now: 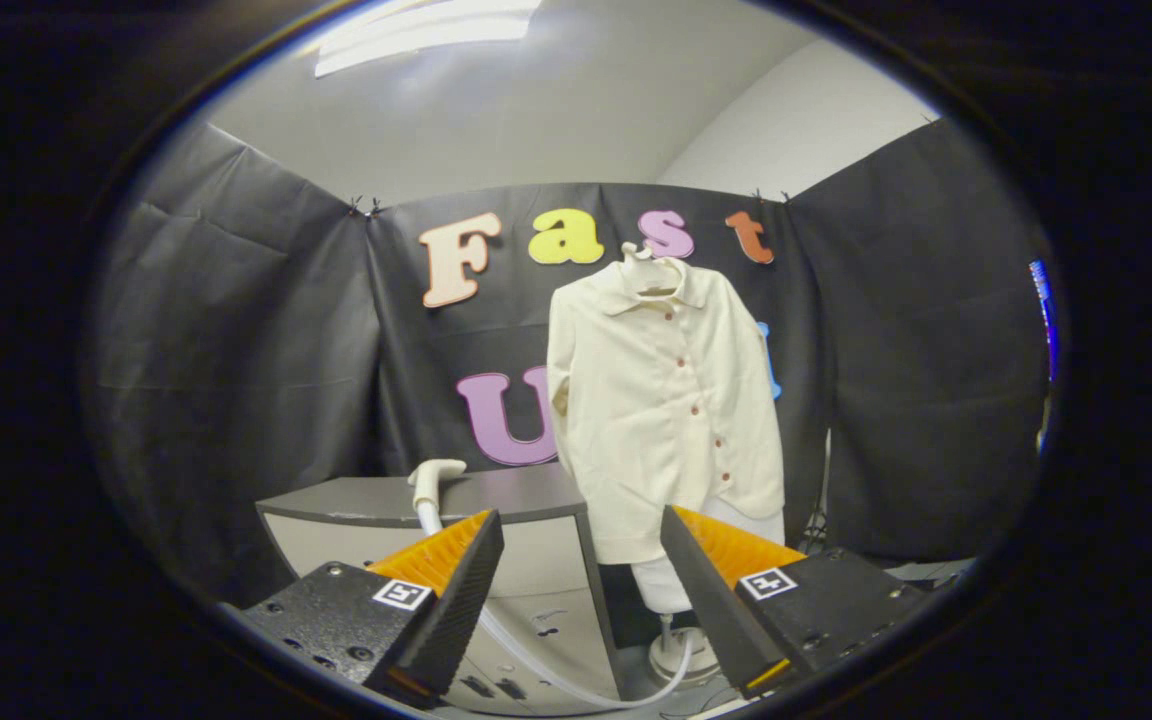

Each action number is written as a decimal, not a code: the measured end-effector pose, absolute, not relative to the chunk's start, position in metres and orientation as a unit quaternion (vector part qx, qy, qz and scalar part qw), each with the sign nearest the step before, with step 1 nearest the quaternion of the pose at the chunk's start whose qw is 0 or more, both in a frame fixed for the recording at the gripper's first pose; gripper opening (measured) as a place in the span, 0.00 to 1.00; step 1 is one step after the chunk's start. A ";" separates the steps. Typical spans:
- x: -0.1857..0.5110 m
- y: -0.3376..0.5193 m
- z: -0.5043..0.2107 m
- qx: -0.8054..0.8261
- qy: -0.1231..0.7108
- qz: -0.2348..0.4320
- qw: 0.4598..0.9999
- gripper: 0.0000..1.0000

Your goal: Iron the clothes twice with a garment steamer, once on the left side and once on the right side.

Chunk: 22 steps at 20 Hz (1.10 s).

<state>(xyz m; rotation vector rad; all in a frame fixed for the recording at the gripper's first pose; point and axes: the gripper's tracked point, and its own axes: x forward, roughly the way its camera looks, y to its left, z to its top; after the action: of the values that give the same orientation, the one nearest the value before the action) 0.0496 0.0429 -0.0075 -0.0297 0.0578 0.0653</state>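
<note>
Wide apart and empty, our gripper (581, 600) jaws wait. We see the steamer head (433, 481) lying on the cabinet (356, 500) top's back edge, with its bendy hose (556, 680). It looks light and hard; we'd grab its neck. The soft shirt (661, 400) hangs beyond.

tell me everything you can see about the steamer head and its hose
The steamer head is a pale, smooth, plastic-looking nozzle, bent at the top, resting on the grey cabinet beside the hanging cream shirt. Its pale translucent hose drops down the cabinet front, loops low and rises to a round white base below the shirt. The hand-held gripper hangs open short of it, touching nothing.
</note>
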 end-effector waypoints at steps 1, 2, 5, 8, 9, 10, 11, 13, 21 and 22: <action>0.056 0.046 -0.010 -0.013 0.037 0.037 0.999 0.96; 0.065 0.048 -0.011 -0.011 0.043 0.039 0.998 0.96; 0.091 0.060 -0.016 -0.011 0.064 0.050 0.997 0.96; 0.123 0.080 -0.020 -0.017 0.082 0.071 0.994 0.96; 0.134 0.089 -0.023 -0.019 0.090 0.080 0.992 0.96; 0.145 0.096 -0.026 -0.017 0.101 0.083 0.991 0.96; 0.155 0.105 -0.030 -0.014 0.110 0.090 0.990 0.96; 0.178 0.127 -0.031 -0.011 0.126 0.110 0.986 0.96; 0.260 0.234 -0.057 -0.046 0.204 0.187 0.960 0.96; 0.268 0.250 -0.068 -0.055 0.225 0.203 0.952 0.96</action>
<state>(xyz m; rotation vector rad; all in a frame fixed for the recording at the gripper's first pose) 0.2681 0.2499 -0.0683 -0.1113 0.4569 0.4120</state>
